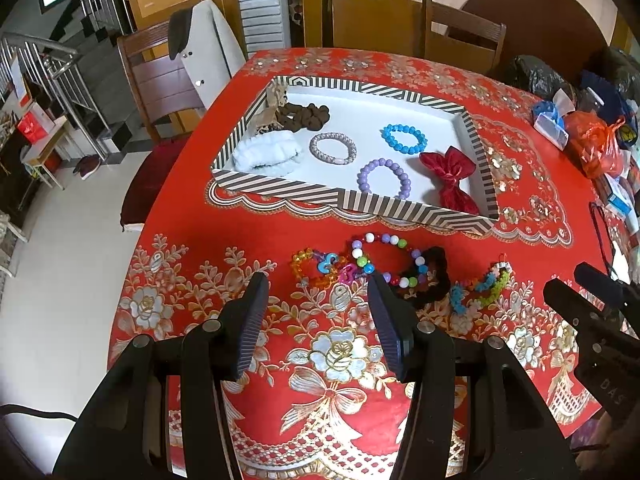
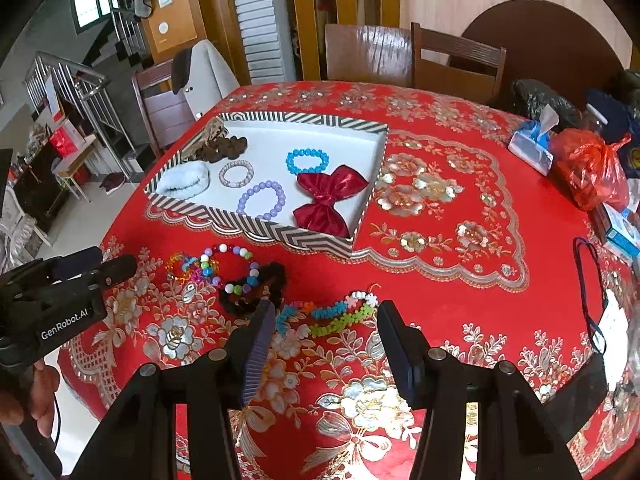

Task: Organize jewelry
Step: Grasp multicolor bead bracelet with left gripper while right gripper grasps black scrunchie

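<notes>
Red and gold floral cloth covers the tabletop (image 1: 192, 208) where a person sorts jewelry with a two-finger gripper in each hand. A striped tray (image 1: 344, 196) at the far side already holds a blue bead bracelet (image 1: 404, 139), a purple bead bracelet (image 1: 383, 179), a grey braided band (image 1: 332, 148), a white scrunchie (image 1: 266, 153), a brown scrunchie (image 1: 306, 116) and a red satin bow (image 1: 450, 178), spaced apart rather than heaped, apparently so that each piece stays easy to see. Four pieces wait in a loose row on the cloth just in front of the tray: a clear multicoloured charm bracelet (image 1: 320, 270), a pastel bead bracelet (image 1: 384, 258) lying partly over a black scrunchie (image 1: 430, 280), and a fuzzy rainbow bracelet (image 2: 330, 314). The left gripper (image 1: 318, 312) hangs tilted down over the charm bracelet, fingers spread and holding nothing. The right gripper (image 2: 324, 344) is angled down the same way, its fingers parted to either side of the rainbow bracelet without pressing it, which looks the likelier next pick. A hand (image 2: 24, 396) shows at the left gripper's handle in the right wrist view
</notes>
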`<state>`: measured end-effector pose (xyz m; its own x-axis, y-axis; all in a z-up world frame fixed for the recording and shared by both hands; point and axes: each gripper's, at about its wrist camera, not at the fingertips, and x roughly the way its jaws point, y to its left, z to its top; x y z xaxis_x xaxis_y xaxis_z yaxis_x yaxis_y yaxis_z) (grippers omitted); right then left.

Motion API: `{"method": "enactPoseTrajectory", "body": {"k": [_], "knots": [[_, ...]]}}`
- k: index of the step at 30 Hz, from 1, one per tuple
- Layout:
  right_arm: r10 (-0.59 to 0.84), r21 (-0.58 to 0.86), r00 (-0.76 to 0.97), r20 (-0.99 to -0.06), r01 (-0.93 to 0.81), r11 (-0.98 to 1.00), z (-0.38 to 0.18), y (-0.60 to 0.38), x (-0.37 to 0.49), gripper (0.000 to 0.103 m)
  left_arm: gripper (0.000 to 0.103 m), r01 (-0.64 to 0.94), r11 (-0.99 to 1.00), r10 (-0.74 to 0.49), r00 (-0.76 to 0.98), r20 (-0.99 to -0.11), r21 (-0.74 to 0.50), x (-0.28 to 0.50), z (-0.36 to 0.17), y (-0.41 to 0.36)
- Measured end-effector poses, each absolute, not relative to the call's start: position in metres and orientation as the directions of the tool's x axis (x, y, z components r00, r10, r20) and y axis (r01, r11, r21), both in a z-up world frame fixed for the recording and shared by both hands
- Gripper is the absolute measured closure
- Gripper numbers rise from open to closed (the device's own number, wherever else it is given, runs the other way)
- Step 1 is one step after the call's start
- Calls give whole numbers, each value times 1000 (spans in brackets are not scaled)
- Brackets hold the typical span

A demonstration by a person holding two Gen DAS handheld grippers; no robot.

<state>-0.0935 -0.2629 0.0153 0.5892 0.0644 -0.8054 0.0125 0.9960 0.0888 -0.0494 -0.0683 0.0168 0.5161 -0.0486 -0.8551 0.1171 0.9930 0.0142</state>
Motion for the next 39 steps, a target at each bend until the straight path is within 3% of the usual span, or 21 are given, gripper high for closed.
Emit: {"method": "enactPoseTrajectory", "body": {"k": [23,28,33,39], "knots": [[10,37,435,-900,53,998,-30,-270,-90,52,52,145,989,-44,467,-883,27,-46,-3,-73],[62,113,446,-893,90,989,-33,-284,-89,52,52,147,989,-55,444,-894,13,-42,-8,-70],[171,272,504,-847,133,953,-32,-306,-84,52,52,102,992,-110,393,-913,-75,-30,-17,-42],[223,325,545,-808,95,941,-27,-308,-68,52,52,62,983,-186,326,-927,-175,-14,-32,-11]]}}
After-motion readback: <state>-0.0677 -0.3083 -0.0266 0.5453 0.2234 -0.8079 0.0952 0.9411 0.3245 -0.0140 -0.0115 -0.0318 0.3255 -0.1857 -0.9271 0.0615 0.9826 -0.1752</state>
